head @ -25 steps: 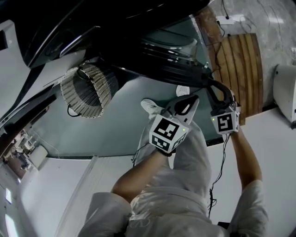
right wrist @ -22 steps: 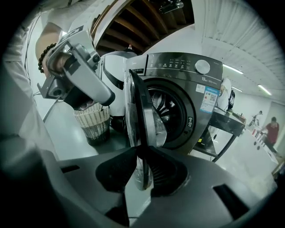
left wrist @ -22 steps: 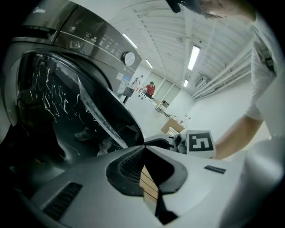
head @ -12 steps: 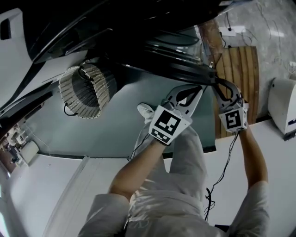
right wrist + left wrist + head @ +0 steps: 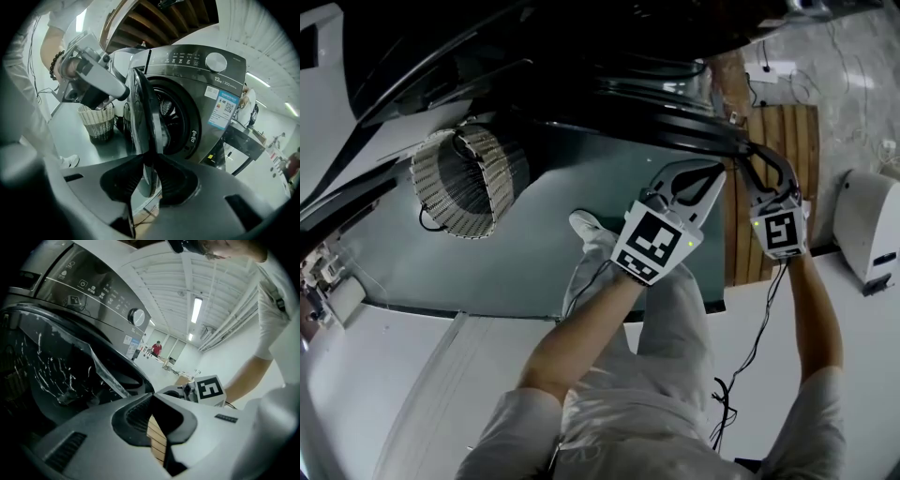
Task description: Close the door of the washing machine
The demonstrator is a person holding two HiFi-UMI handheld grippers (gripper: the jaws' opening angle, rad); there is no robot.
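At the washing machine [image 5: 201, 89], the door [image 5: 140, 112] stood well open, so the whole swing shut remained. The right gripper [image 5: 150, 158] had its jaws, just opening wider, astride the door's rim, pads seemingly touching it. The left gripper [image 5: 152, 397], jaws together and empty, hovered near.

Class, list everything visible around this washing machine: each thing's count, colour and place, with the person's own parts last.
dark grey front-loading washing machine: one, grey, ahead.
round dark glass door: one, black, swung open.
woven wicker basket: one, beige, floor beside machine.
slatted wooden mat: one, brown, floor.
white shoe: one, white, on floor.
left claw: one, white, shut, empty.
right claw: one, white, jaws just opening, pads touching door rim between them.
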